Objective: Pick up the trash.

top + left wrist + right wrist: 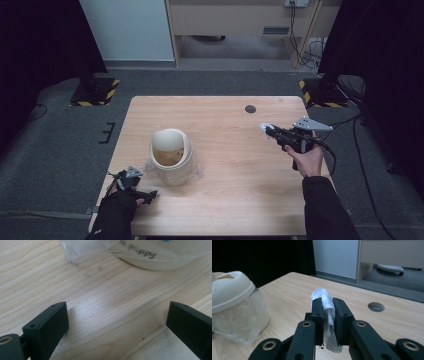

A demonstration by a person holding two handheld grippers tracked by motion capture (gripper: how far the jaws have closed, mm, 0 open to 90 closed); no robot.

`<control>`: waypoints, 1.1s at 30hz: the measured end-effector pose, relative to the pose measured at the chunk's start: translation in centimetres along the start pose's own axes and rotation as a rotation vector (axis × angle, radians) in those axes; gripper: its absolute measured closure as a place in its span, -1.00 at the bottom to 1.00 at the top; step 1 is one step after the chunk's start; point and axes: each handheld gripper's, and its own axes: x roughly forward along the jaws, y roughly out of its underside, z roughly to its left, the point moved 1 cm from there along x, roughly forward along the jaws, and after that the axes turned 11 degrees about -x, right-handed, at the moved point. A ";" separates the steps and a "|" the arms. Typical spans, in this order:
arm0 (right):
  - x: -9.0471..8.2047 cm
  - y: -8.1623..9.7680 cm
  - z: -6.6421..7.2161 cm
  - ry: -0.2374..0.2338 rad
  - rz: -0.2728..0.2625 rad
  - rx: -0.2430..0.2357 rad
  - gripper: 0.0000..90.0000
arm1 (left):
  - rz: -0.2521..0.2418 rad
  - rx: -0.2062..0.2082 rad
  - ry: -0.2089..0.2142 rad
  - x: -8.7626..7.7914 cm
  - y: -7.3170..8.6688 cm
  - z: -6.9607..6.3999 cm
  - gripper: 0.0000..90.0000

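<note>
Pale wooden counter (pixel 225 200) ringed by dark curtains. Right tool (pixel 327 315) clenched on crumpled white plastic wrap (pixel 324 298), lifted clear at right, probably for discarding; left tool (pixel 117 325) released near the wrapped cream bowl (pixel 172 152).

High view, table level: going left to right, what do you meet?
Left tongs, open and low at the near edge → cream pot sitting in a clear plastic bag → round hole in the tabletop → right tongs, shut on a scrap of white plastic.
</note>
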 end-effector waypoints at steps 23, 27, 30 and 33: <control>0.3 -3.8 4.0 -0.128 -0.104 -0.053 0.78 | -0.008 0.000 0.004 0.0 0.0 0.1 -0.94; 0.5 -4.1 4.7 -0.147 -0.106 -0.055 0.78 | -0.007 0.004 0.002 0.1 0.0 0.0 -0.95; 0.6 -4.3 5.0 -0.156 -0.110 -0.062 0.78 | -0.008 0.003 0.003 0.1 0.0 0.1 -0.95; 0.7 -4.5 5.2 -0.167 -0.119 -0.056 0.78 | -0.011 0.002 0.005 0.1 0.0 0.1 -0.95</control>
